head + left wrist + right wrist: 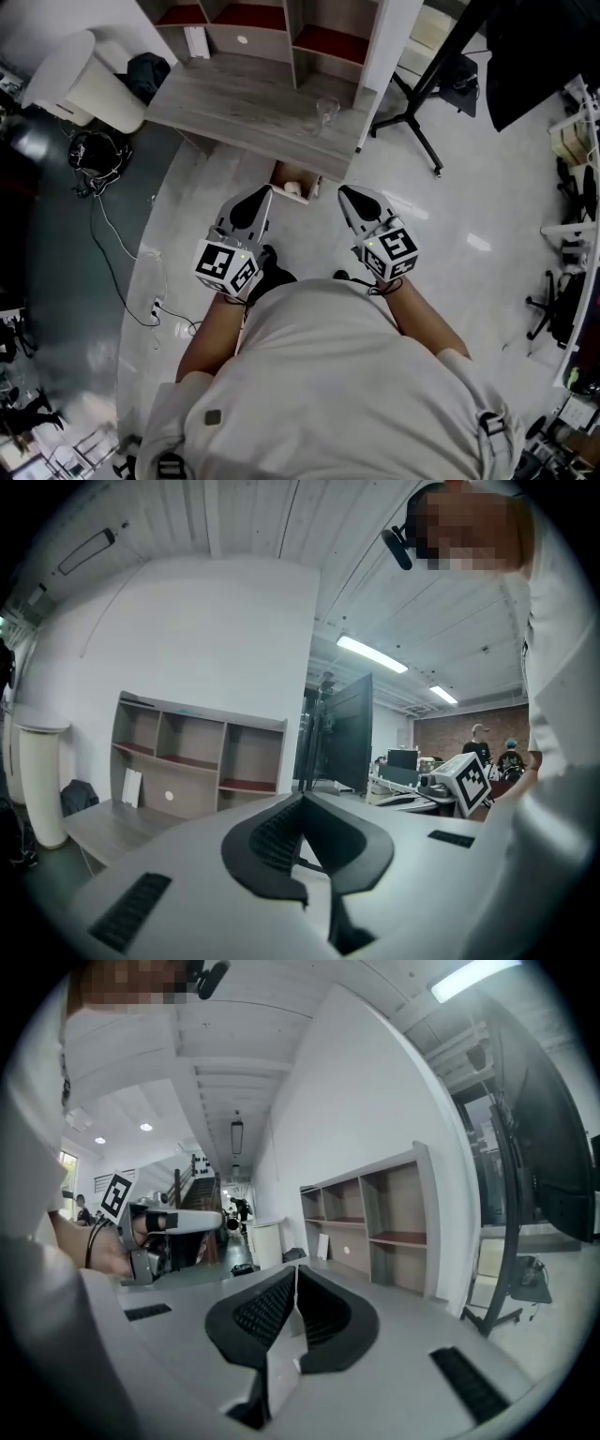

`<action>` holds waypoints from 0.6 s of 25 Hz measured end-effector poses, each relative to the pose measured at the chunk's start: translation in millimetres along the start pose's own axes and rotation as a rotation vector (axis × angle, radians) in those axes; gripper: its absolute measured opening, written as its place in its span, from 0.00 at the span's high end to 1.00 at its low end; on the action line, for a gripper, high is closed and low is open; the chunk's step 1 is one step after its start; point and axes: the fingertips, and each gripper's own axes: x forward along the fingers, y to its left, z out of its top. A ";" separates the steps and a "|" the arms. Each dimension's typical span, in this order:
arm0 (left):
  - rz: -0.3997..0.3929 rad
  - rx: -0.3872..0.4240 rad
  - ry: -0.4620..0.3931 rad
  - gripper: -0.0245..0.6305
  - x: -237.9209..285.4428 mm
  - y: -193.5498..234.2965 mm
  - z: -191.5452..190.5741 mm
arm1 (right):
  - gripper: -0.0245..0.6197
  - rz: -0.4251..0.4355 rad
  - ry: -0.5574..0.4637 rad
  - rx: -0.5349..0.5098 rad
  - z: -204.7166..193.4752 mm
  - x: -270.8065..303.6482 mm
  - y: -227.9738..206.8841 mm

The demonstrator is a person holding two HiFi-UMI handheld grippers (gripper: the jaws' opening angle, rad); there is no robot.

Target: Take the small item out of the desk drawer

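Left gripper (255, 204): jaws together, nothing between them; held close in front of the person's body.
Right gripper (354, 202): jaws shut as well, empty; level with the left one, a gap between the 2.
Drawer (281, 173): pulled open from under the near edge of the bench (244, 103), its mouth facing up.
Small item (292, 188): pale, lying inside the open drawer; too small to read a long axis.
Key relation: in the head view the item lies just beyond the jaw tips, between the 2 grippers, to the right of the left tips and to the left of the right tips; the left looks nearer.
Aim: both gripper views look out over the bench at the shelf unit (197, 761), not into the drawer.
Next move, as a judgement: 1 gripper, likely the left, must tip downward, open its jaws and reach into the drawer.
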 end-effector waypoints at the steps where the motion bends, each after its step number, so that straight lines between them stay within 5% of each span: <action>1: -0.020 -0.003 0.005 0.94 -0.9 10.7 -0.6 | 0.93 -0.021 0.001 0.006 1.0 10.4 1.5; 15: -0.231 -0.037 0.076 0.94 -30.9 147.1 -21.5 | 0.92 -0.204 0.046 0.065 3.0 132.9 59.9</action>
